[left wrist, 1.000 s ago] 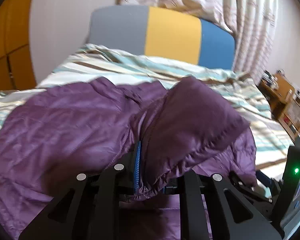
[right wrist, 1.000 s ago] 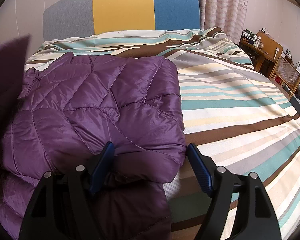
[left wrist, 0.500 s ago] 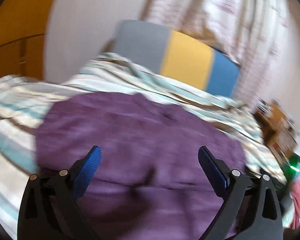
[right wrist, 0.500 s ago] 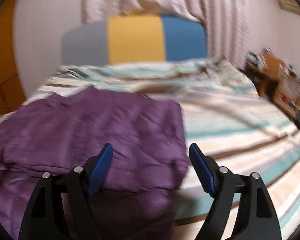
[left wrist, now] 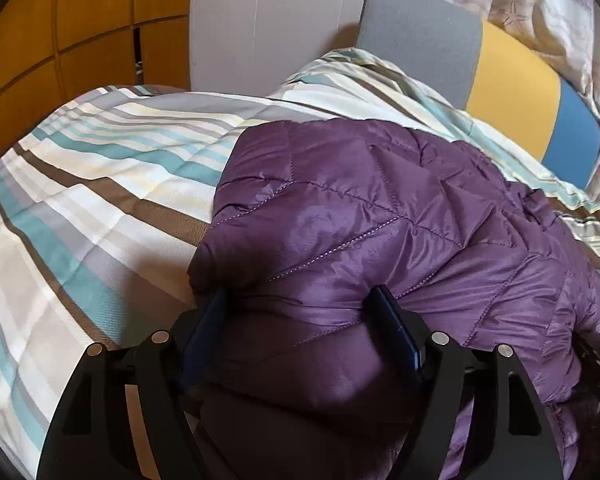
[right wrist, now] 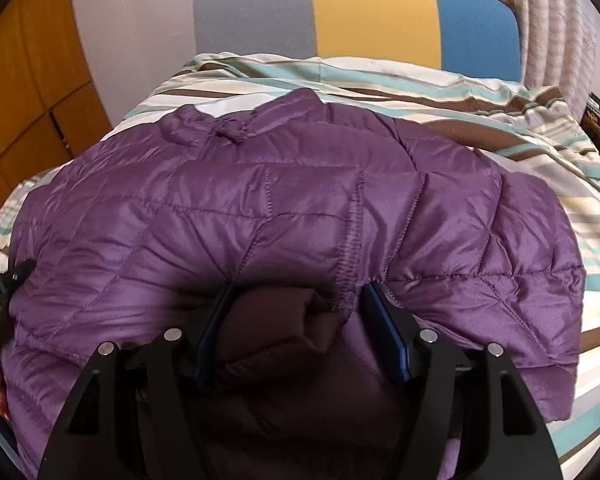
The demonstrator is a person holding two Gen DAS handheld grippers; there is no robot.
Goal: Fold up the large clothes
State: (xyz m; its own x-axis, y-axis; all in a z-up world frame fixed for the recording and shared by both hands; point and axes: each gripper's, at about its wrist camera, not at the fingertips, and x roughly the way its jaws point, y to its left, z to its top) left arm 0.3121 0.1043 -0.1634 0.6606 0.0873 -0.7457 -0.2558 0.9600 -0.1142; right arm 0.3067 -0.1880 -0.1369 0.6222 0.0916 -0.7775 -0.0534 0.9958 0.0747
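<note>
Jacket on striped bed, bunched between spread left claw, likewise spread right claw.

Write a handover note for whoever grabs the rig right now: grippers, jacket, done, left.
Left gripper: fingers partly open, bunched near edge of the purple quilted jacket between them; not clamped.
Right gripper: same, partly open around a thick fold at the near hem.
Jacket: lying on the striped duvet, collar toward the headboard, sides already folded in to a rough rectangle.
Done: sleeves and sides look tucked in.
Left: probably close both grippers on the near edge and bring it up toward the collar, then flatten. The layers underneath can't be seen.
</note>
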